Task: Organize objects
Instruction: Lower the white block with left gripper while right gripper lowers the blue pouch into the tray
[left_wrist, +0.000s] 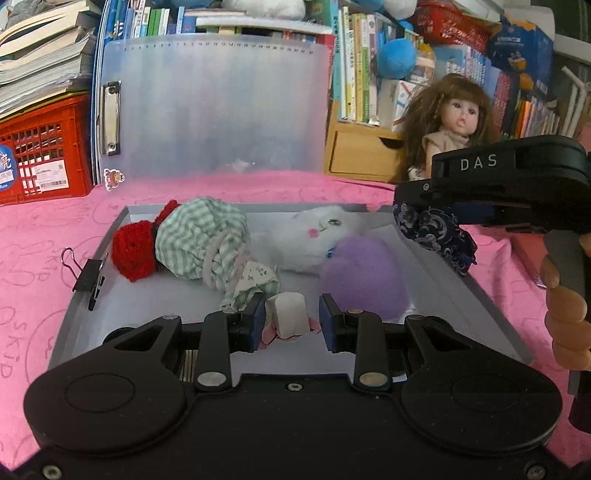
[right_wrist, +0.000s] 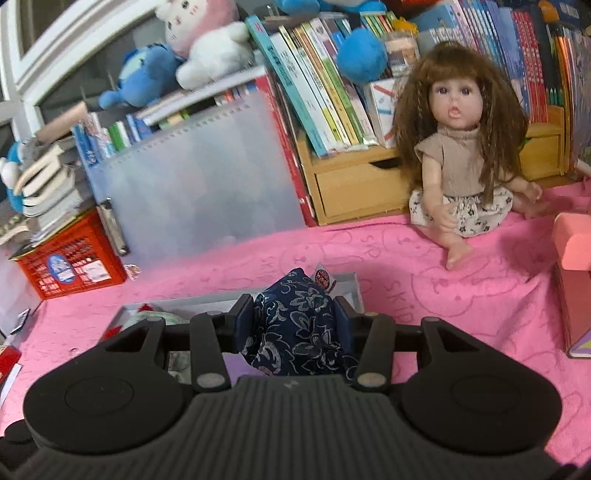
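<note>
Right tool (right_wrist: 294, 321) grips a navy pouch (right_wrist: 295, 325); left tool (left_wrist: 291, 319) (over the tray (left_wrist: 88, 266)) clamps white paper (left_wrist: 288, 314).

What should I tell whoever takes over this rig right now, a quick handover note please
Left gripper: shut on a small white folded piece, low over the grey tray.
Right gripper: shut on a navy patterned cloth bundle, at the tray's right edge.
In the tray: red-and-green-check doll, white plush, purple plush; a binder clip on its left rim.
Left: probably set both held pieces down. The long-haired doll sits on the pink cloth.
</note>
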